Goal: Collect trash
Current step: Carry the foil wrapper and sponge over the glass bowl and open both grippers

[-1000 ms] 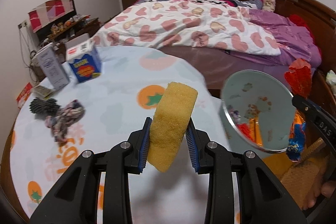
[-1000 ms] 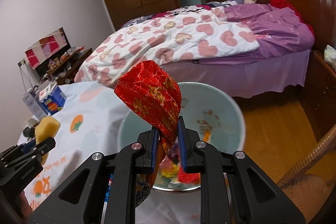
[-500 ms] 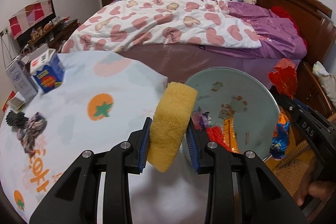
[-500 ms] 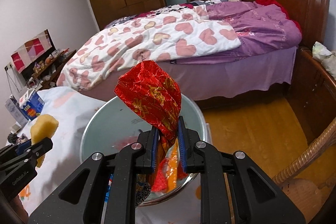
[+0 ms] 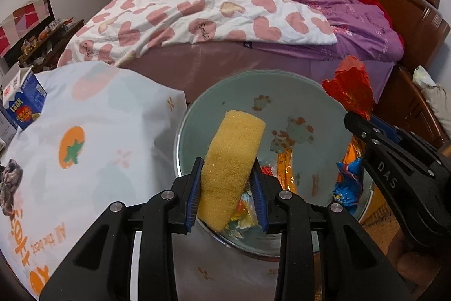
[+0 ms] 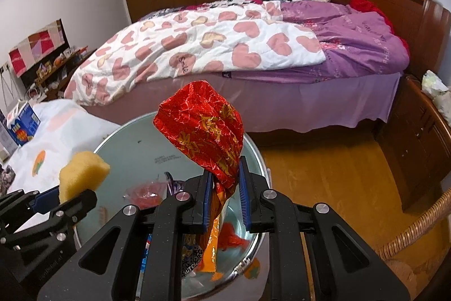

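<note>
My left gripper point(image 5: 227, 188) is shut on a yellow sponge point(image 5: 231, 165) and holds it above a round pale-green bin point(image 5: 318, 103) that has colourful wrappers in its bottom. My right gripper point(image 6: 224, 196) is shut on a crumpled red foil wrapper point(image 6: 203, 131) and holds it over the same bin point(image 6: 132, 143), at its right side. The right gripper with the red wrapper point(image 5: 349, 89) shows at the right in the left wrist view. The sponge point(image 6: 81, 172) and the left gripper show at the lower left in the right wrist view.
A table with a white cloth printed with oranges point(image 5: 84, 137) lies left of the bin. On it stand a blue carton point(image 5: 21, 106) and a dark scrunched cloth point(image 5: 10, 182). A bed point(image 5: 225, 13) is behind. A wicker chair point(image 6: 417, 230) stands at the right.
Both grippers have moved toward the bin. The sponge went from above the tablecloth to above the bin's opening. The red wrapper stays held over the bin.
</note>
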`<state>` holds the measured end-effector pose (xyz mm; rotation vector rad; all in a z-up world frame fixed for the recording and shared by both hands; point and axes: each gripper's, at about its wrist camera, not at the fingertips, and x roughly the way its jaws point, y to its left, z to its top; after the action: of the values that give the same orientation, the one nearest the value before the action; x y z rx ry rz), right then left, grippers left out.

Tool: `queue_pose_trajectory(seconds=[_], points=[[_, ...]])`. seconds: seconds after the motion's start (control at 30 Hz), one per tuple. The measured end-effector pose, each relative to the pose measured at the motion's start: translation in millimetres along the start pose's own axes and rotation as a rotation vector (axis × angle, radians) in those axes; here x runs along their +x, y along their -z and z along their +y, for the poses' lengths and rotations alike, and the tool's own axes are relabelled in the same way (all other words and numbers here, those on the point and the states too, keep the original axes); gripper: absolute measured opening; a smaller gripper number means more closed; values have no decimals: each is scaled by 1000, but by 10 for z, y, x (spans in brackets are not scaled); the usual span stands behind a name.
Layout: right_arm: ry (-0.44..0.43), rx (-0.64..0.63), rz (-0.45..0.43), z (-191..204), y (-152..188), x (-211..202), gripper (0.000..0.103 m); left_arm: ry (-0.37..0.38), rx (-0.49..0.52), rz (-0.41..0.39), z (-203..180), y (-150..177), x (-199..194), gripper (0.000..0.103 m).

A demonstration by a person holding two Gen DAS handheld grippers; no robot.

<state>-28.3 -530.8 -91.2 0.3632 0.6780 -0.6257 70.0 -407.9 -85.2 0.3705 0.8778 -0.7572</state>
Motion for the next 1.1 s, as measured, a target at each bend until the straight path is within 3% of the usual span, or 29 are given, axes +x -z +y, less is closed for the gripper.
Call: queue_pose_trajectory(seconds=[0.33,0.47,0.63,0.7,0.8,1.1], points=[[-34,-23,48,29,-42,121,25,0,-6,22,-4,14,139,38],[-36,-28,45,30,-58,90,38,4,-13,5,14,25,97,62],[-36,-19,29,33,-89,24,45,-5,-26,-8,59,13,19,68],[-40,-13,23,32,-108,-11,50,-8,-37,-11,93,20,-14,76],[-52,-2,18,36,-133,-73,68,-30,-51,-31,155,33,-102,86],[-62,-13,-7,169,-163,-288,69,-61,-82,-75,370,83,-380,88]])
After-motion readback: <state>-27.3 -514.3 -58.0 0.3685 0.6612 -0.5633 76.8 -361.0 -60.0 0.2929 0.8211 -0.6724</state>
